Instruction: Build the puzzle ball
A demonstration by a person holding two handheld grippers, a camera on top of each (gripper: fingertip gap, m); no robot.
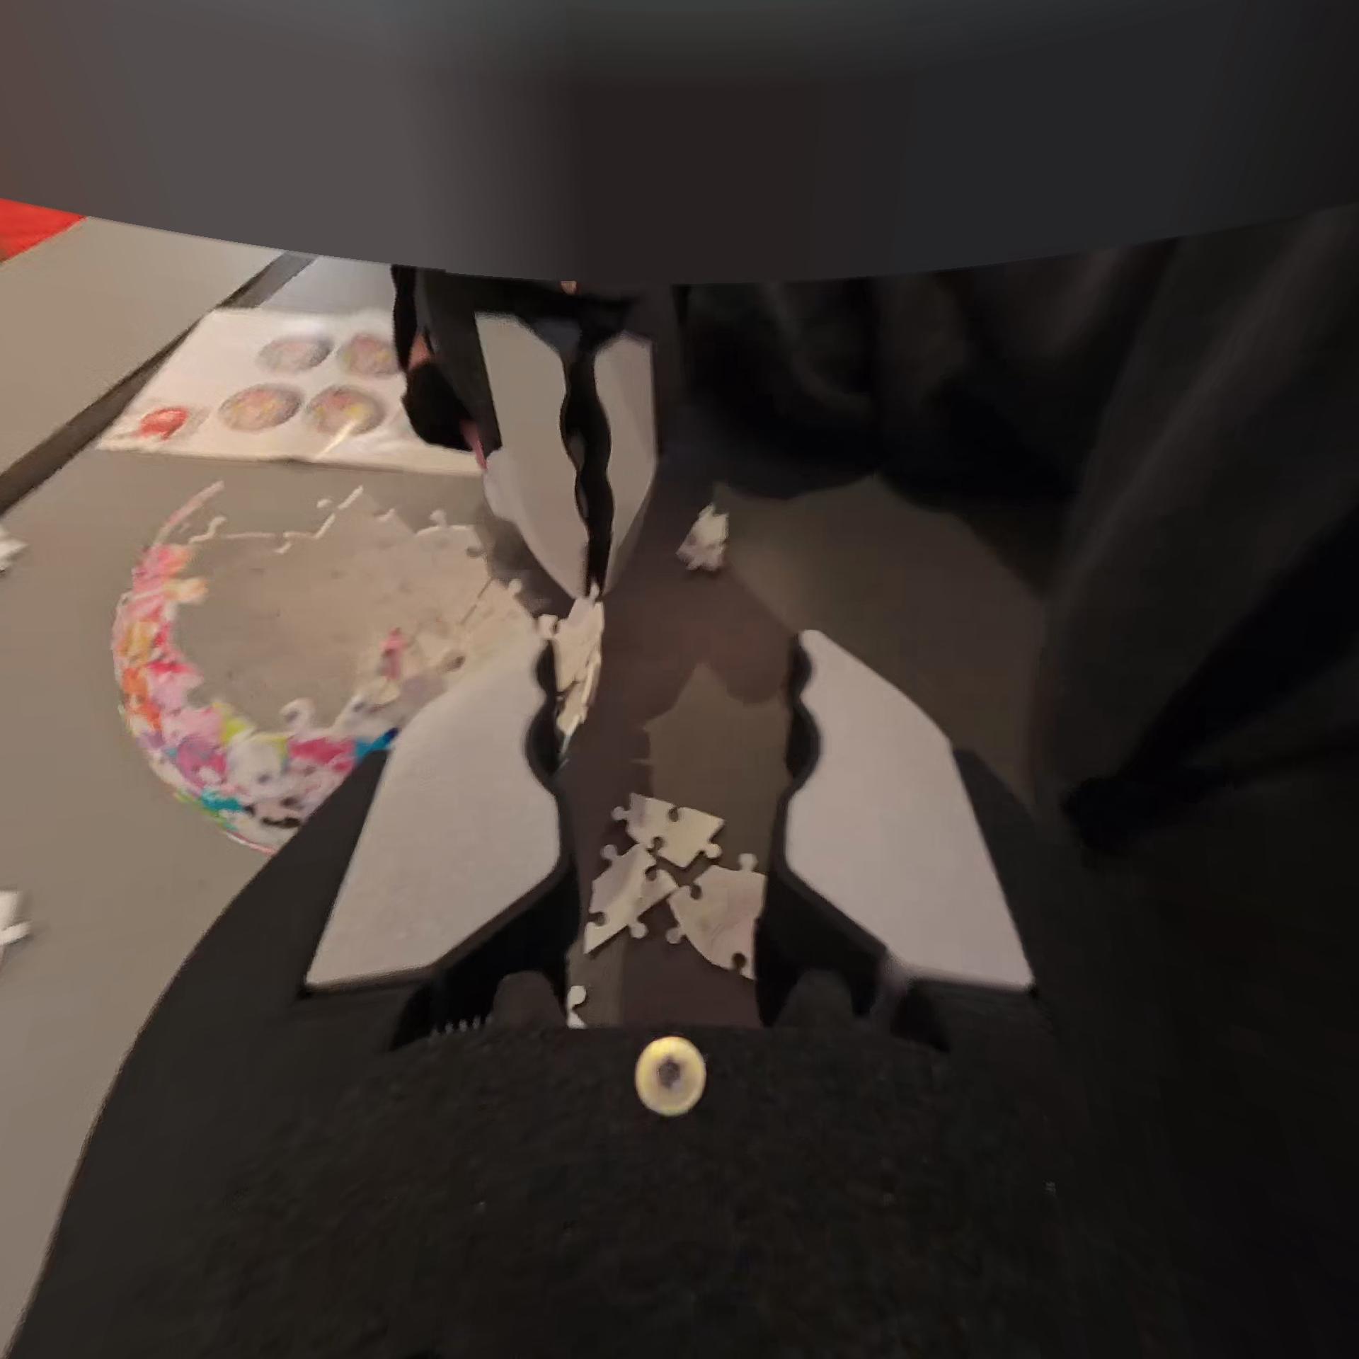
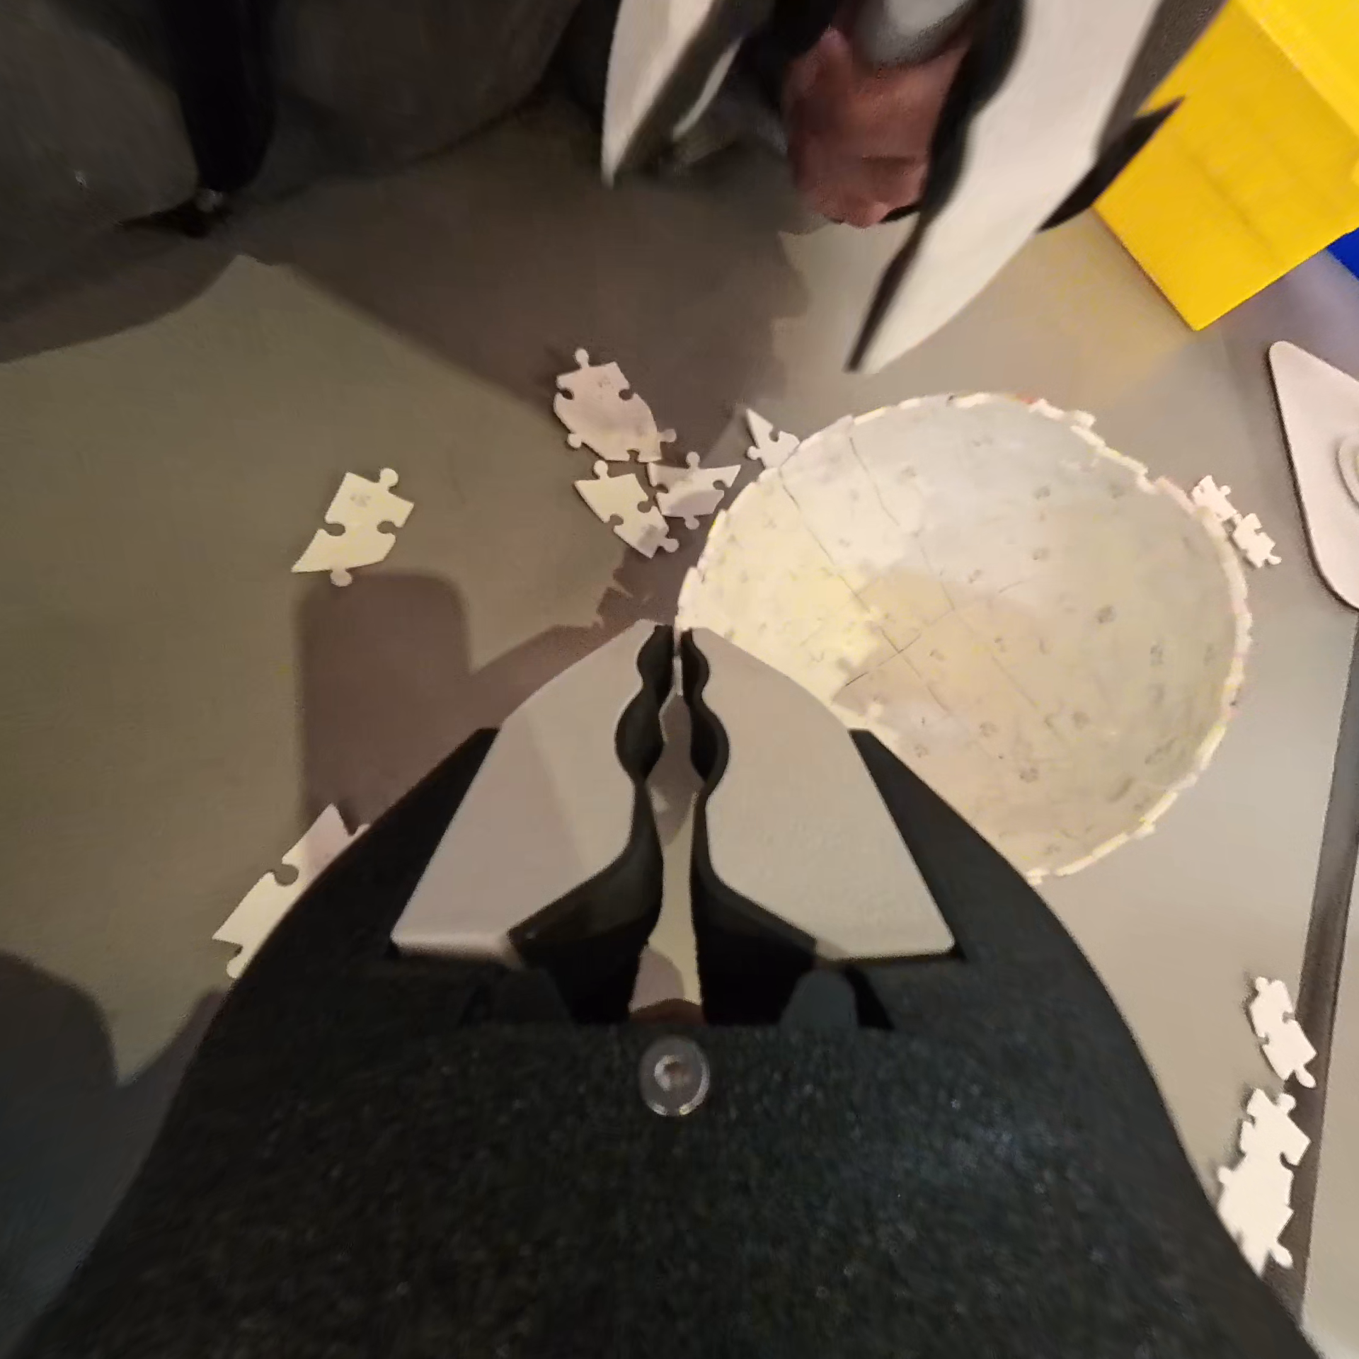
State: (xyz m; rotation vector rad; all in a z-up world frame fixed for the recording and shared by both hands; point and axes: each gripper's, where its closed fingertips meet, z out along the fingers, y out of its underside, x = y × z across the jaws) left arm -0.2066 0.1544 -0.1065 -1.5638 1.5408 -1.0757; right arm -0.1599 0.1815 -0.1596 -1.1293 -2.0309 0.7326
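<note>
A half-built puzzle ball (image 2: 993, 625) lies like a bowl on the grey table, white inside and brightly coloured outside (image 1: 184, 698). My right gripper (image 2: 674, 641) is shut at the bowl's near-left rim. In the left wrist view it (image 1: 596, 581) points down and pinches a white puzzle piece (image 1: 577, 662) that hangs below its tips. My left gripper (image 1: 673, 651) is open and empty, held above a small cluster of white loose pieces (image 1: 669, 875). Its blurred white fingers (image 2: 978, 220) show at the top of the right wrist view.
More loose pieces lie left of the bowl (image 2: 625, 471), farther left (image 2: 360, 526) and at the right table edge (image 2: 1268, 1103). A picture sheet (image 1: 294, 390) lies behind the ball. A yellow box (image 2: 1250, 162) and a flat white board (image 2: 1316, 478) stand to the right. My right fingertips sit around 8 cm from my left ones.
</note>
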